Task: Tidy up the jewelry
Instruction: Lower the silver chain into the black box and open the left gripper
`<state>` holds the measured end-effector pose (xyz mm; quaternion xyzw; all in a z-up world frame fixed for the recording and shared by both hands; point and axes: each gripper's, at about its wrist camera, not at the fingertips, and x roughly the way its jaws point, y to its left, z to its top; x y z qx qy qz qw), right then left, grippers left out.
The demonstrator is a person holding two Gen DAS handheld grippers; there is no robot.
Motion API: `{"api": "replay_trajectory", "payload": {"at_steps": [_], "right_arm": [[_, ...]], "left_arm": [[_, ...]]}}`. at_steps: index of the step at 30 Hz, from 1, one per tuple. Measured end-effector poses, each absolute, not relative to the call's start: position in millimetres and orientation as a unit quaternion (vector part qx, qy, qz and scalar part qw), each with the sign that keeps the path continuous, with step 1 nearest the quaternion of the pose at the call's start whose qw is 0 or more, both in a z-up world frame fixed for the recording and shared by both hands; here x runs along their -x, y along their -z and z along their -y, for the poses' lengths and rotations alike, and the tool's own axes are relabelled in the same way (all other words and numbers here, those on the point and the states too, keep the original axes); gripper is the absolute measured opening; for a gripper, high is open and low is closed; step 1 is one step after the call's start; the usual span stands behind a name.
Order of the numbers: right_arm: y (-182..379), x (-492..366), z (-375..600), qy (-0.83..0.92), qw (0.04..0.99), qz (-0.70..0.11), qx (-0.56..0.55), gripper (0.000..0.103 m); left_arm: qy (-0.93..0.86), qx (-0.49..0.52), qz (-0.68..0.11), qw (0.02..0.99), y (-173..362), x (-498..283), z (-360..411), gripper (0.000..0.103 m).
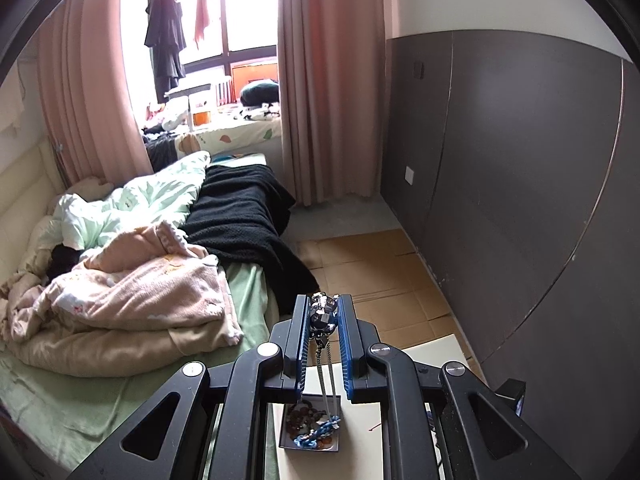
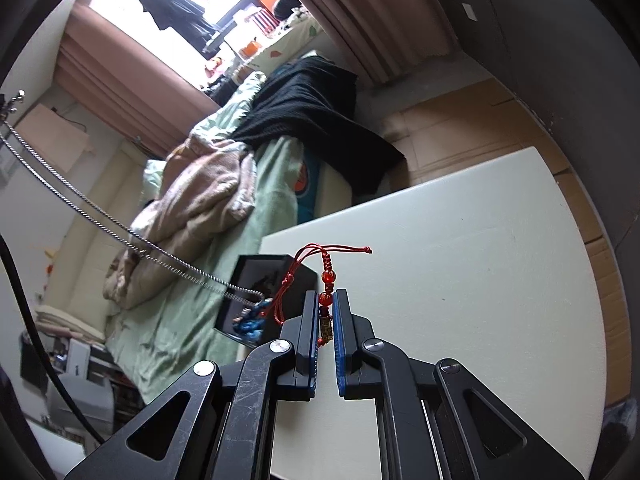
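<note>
Jewelry fills our black tray (image 1: pixel 289 438) on the tabletop (image 2: pixel 460 248); our left hand-held gripper (image 1: pixel 324 312) clamps a silver chain (image 1: pixel 326 376), our right hand-held gripper (image 2: pixel 326 304) pinches a red cord (image 2: pixel 328 276).

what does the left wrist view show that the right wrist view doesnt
Only the left wrist view shows the left gripper shut on the beaded end of a silver necklace, and looks straight down into the black tray of tangled jewelry.

Only the right wrist view shows the right gripper shut on a red cord bracelet, above the white table.

Both show the chain hanging into the tray, the table and the bed.
</note>
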<state>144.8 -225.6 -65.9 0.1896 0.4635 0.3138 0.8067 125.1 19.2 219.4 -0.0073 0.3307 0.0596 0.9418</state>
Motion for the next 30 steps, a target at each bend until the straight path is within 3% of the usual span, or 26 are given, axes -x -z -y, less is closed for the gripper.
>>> {"api": "replay_trajectory", "payload": {"at_steps": [20, 30], "right_arm": [[63.8, -145.7, 224.2, -0.313, 0.807, -0.459, -0.199, 0.008], [64.6, -144.9, 216.1, -0.307, 0.809, -0.465, -0.187, 0.008]], "left_arm": [[-0.050, 0.036, -0.354, 0.933, -174.9, -155.7, -40.7, 0.014], [-0.035, 0.075, -0.400, 0.913, -105.0, -162.8, -56.3, 0.014]]}}
